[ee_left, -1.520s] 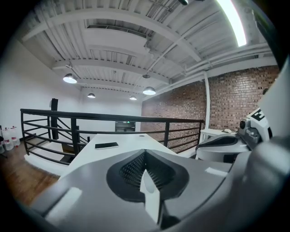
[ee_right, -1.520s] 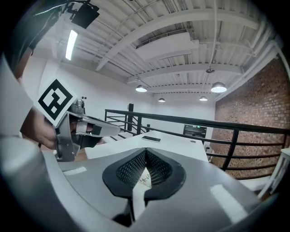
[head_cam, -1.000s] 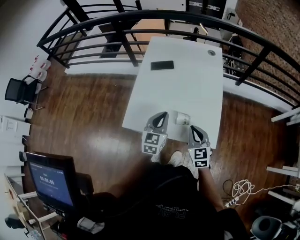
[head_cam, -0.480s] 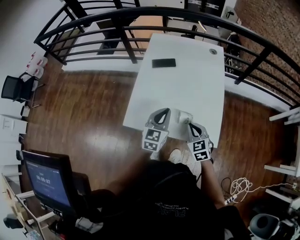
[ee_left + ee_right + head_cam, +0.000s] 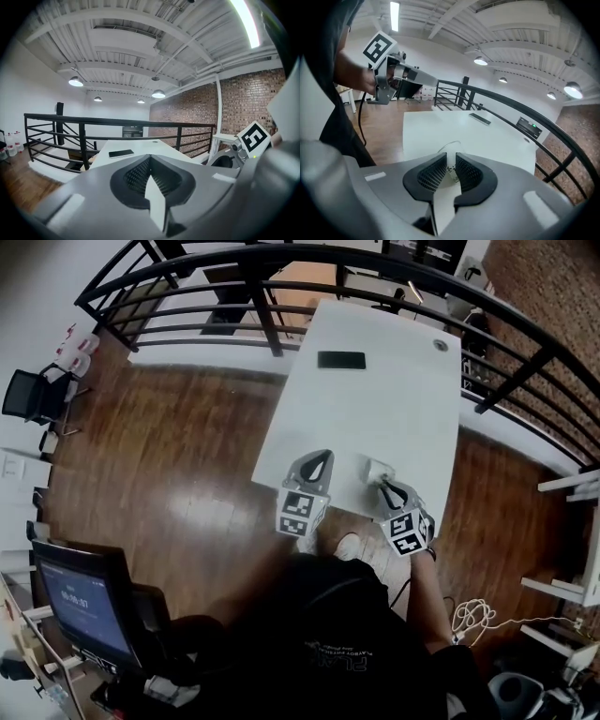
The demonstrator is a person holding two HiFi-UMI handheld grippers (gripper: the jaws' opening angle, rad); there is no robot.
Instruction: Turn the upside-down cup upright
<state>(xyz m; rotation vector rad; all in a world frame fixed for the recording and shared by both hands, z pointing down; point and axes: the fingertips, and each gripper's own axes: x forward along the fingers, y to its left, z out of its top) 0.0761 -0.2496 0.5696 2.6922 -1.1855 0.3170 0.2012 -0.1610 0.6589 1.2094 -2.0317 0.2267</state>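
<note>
1. The right gripper [image 5: 451, 154] is keeping its jaws only slightly apart, having just been opening them, and the thin wall of the cup [image 5: 449, 147] is standing in the narrow gap between the pads
2. The cup is showing as a small, pale, translucent vessel, with tiny dark print on its wall and a thin curved rim arcing just beyond the jaw tips
3. In the head view the cup [image 5: 379, 468] is sitting on the white table [image 5: 375, 399] near its near edge, its mouth seeming to face up, right at the tips of the right gripper [image 5: 386, 486]
4. The left gripper [image 5: 149, 159] is holding its jaws together on nothing, hovering beside the cup over the same edge
5. A dark phone [image 5: 340, 359] is lying well apart, farther up the table
</note>
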